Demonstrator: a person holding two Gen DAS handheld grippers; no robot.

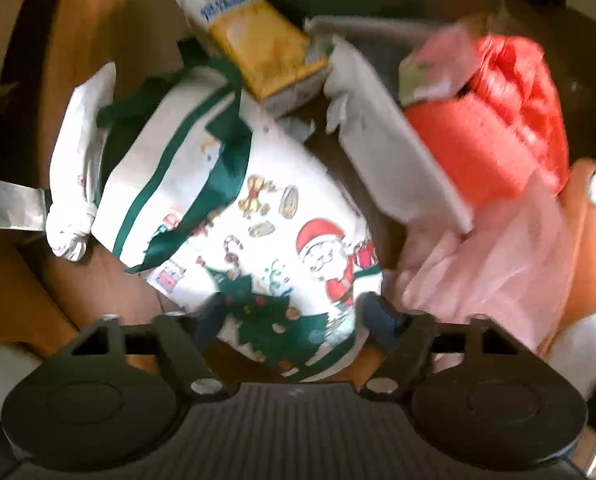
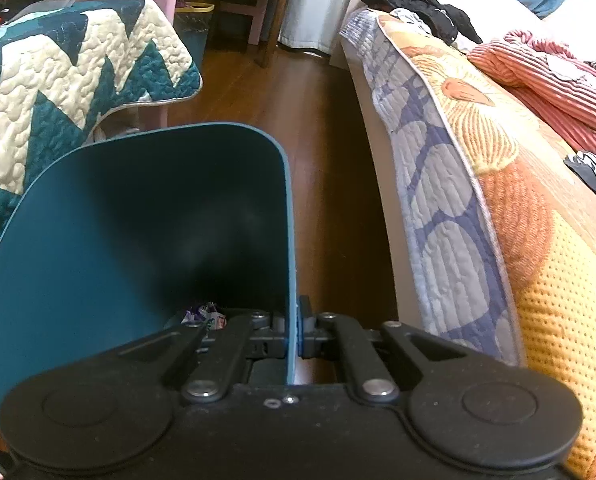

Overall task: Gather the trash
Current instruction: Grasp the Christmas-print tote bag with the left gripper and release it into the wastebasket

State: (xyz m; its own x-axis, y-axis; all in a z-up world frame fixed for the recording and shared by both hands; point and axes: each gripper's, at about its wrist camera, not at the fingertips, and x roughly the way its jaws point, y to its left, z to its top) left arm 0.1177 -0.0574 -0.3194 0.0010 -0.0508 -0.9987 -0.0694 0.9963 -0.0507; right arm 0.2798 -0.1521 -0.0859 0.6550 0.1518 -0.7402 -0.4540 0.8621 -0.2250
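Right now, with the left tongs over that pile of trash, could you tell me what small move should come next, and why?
Probably close the left tongs on the Santa-print bag. Its lower end already sits between the two fingers, though whether they press it yet is unclear. The right tongs are clamped on the rim of the blue bin, whose open mouth looks ready for it.

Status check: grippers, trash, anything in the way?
Left gripper astride Santa-print bag, grip unclear. Right gripper clamped on teal bin wall. Nothing blocking.
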